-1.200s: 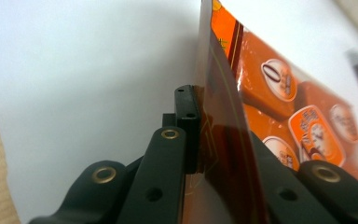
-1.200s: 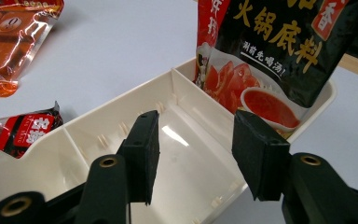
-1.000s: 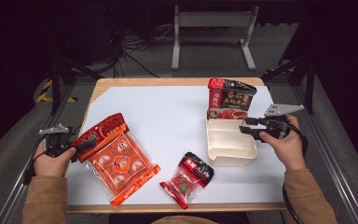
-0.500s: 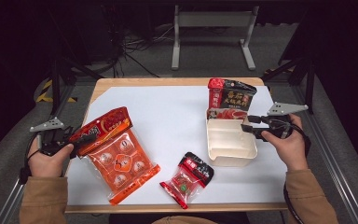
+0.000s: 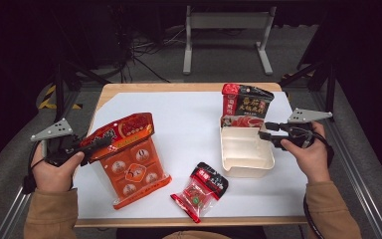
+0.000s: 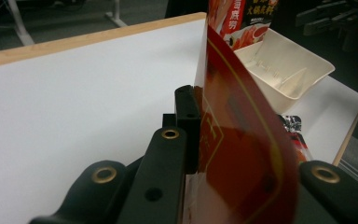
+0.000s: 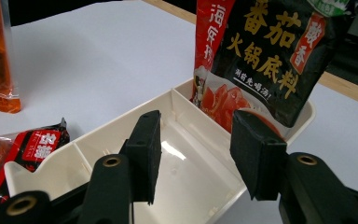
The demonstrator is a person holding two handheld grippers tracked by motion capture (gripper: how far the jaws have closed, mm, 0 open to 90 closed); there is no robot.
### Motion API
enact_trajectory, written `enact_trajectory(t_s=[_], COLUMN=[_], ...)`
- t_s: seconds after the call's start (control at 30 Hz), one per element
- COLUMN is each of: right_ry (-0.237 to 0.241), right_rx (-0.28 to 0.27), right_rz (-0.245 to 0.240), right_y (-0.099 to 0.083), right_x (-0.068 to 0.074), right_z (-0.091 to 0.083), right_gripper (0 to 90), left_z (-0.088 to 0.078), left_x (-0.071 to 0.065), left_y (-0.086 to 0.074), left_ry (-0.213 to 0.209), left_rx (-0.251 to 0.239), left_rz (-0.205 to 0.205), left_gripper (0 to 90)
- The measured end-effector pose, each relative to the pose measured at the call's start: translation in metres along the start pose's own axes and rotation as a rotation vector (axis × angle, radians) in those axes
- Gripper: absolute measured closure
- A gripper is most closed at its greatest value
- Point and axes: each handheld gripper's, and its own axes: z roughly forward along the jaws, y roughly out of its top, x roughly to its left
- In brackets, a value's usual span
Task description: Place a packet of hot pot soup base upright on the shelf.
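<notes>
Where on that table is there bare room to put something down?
The widest bare stretch is the white sheet between the orange packet and the cream tray, running to the far wooden edge. The far left corner is free too. It is crowded near the front, where the small red packet lies, and on the right around the tray and the black pouch standing in it.

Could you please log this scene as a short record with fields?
left gripper: shut on the top edge of the orange packet, its top raised, its bottom on the table
right gripper: open, nothing between the jaws, above the cream tray
black-and-red pouch: upright in the tray's far compartment
small red packet: flat on the table, beside the tray
</notes>
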Motion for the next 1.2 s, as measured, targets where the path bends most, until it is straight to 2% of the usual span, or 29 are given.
enact_trajectory(t_s=[0.3, 0.4, 0.57, 0.63, 0.73, 0.9, 1.2], right_ry=[-0.006, -0.003, 0.000, 0.003, 0.011, 0.037, 0.101], right_rx=[-0.010, -0.015, -0.027, -0.031, -0.040, -0.057, -0.079], right_rz=[-0.001, -0.004, -0.013, -0.013, -0.019, -0.041, -0.075], right_y=[0.000, 0.002, 0.006, 0.007, 0.010, 0.020, 0.037], right_x=[0.000, 0.001, 0.003, 0.004, 0.007, 0.017, 0.034], right_z=[-0.001, -0.001, -0.002, -0.002, -0.001, 0.002, 0.013], right_gripper=[53.3, 53.3, 53.8, 53.9, 54.4, 54.5, 50.3], left_z=[0.000, 0.003, 0.007, 0.009, 0.010, 0.016, 0.034], left_x=[-0.016, -0.025, -0.029, -0.030, -0.030, -0.030, -0.040], left_y=[0.013, 0.020, 0.027, 0.029, 0.033, 0.039, 0.052], left_ry=[-0.025, -0.040, -0.039, -0.026, -0.024, -0.063, -0.134], left_rx=[-0.035, -0.049, -0.050, -0.046, -0.051, -0.069, -0.082], left_rz=[0.069, 0.092, 0.116, 0.132, 0.133, 0.143, 0.178], left_gripper=[90.0, 90.0, 90.0, 90.0, 90.0, 90.0, 90.0])
